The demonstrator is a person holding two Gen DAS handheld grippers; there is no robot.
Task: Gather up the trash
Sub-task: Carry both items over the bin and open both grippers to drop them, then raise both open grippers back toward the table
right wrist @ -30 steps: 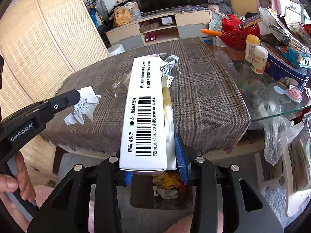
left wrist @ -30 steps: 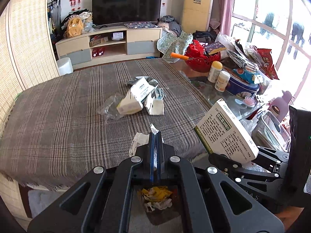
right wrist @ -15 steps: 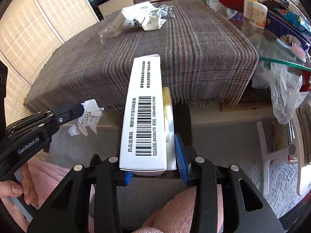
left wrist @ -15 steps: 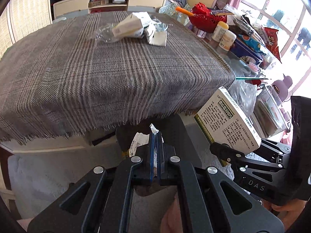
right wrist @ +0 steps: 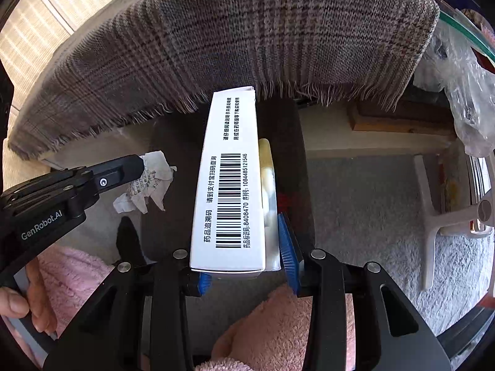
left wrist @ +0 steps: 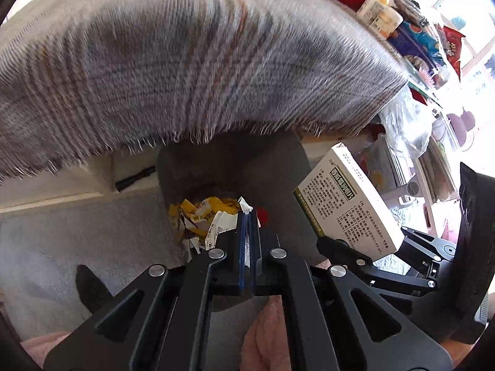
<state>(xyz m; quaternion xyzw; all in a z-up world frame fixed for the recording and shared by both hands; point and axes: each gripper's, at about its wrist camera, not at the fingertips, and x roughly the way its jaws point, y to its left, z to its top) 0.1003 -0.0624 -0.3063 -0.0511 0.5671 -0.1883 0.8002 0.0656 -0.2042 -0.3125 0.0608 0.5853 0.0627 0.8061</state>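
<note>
Now the white medicine box (right wrist: 227, 185) is held by its near end between the blue fingers (right wrist: 289, 247) of the right gripper (right wrist: 247, 266), long side pointing away, so that it can drop end-first. A pale blister pack (right wrist: 268, 191) seems to lie pressed along its right side. The crumpled paper slip (right wrist: 148, 182) is pinched in the left gripper (left wrist: 247, 247), whose fingers (left wrist: 243, 241) are fully closed on it, with most of the paper sticking out past the tips. Both pieces hang over the dark trash bin (left wrist: 278, 167), which stands on the floor just below the fringed near edge of the desk, under the plaid tablecloth (left wrist: 185, 55). I judge this is on purpose: both grippers point steeply down into the bin mouth, so opening the fingers should be enough. Inside the bin lie yellow wrappers (left wrist: 198, 210) and torn white scraps.

On the box I read a barcode, the numbers "8408470" and "1084485121546", and Chinese lines, one about scanning with Alipay. The left gripper carries the words "GenRobot.AI". The print on the slip is too small to read.
</note>
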